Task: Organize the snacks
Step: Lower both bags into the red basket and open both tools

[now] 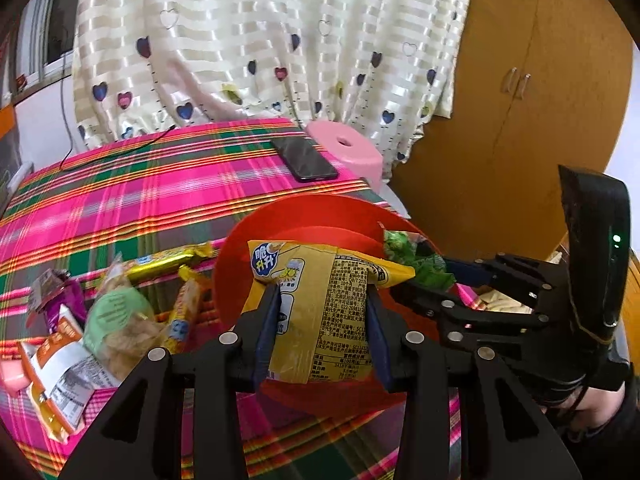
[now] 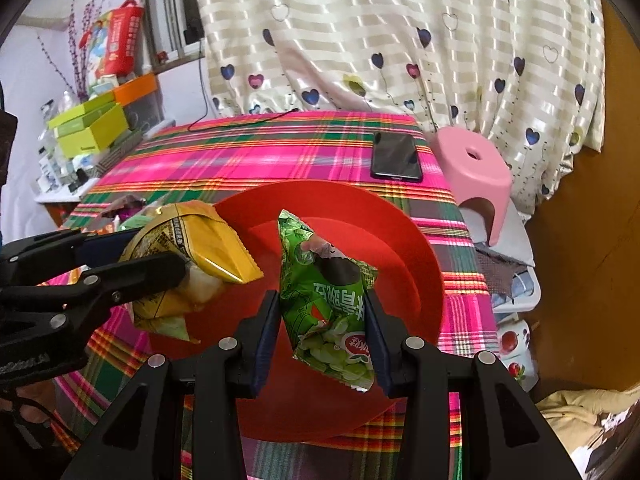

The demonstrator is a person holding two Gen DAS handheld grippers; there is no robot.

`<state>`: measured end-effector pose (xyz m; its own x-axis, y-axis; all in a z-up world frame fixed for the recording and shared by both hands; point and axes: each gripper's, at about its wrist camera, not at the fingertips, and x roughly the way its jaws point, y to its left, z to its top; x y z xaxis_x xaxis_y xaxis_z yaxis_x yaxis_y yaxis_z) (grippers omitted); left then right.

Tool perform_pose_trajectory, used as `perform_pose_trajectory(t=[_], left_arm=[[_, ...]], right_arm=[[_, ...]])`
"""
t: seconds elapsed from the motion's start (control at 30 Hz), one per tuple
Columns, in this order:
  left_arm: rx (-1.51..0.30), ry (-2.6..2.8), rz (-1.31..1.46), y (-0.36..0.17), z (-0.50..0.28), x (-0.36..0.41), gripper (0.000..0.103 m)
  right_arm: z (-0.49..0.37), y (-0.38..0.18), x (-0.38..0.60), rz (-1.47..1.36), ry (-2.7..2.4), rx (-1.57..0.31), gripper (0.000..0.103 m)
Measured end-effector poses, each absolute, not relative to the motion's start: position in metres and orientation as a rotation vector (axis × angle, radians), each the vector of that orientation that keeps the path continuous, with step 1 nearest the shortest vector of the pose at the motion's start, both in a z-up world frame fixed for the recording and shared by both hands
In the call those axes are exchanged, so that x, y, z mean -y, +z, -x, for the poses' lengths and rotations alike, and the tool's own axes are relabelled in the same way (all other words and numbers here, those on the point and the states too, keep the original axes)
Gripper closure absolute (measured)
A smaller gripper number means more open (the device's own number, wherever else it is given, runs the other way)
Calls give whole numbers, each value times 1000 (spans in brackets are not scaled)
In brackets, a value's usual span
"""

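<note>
Plaid-cloth table (image 2: 280, 152): red bowl (image 2: 400, 240) at 6 o'clock, black phone (image 2: 396, 156) 1 o'clock, loose snack pkts (image 1: 100, 320) 8 o'clock.

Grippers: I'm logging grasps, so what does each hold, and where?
Left gripper pinches the yellow packet across its middle; right gripper pinches the green packet mid-body.

Each gripper (image 1: 322, 320) (image 2: 322, 332) has black angular linkage arms with round silver screws and 2 dark blue finger pads (image 1: 267, 332). A green light glows on the right gripper's black handle.
</note>
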<state>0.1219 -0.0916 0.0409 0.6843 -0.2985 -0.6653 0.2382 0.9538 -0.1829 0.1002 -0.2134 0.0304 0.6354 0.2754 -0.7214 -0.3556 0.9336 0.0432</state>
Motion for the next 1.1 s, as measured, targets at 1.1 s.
perform_pose_trajectory(t=[1.1], left_arm=[[-779,-312,96,37,-123,97,59]], right_arm=[[-92,33,238,63,287,-812,61]])
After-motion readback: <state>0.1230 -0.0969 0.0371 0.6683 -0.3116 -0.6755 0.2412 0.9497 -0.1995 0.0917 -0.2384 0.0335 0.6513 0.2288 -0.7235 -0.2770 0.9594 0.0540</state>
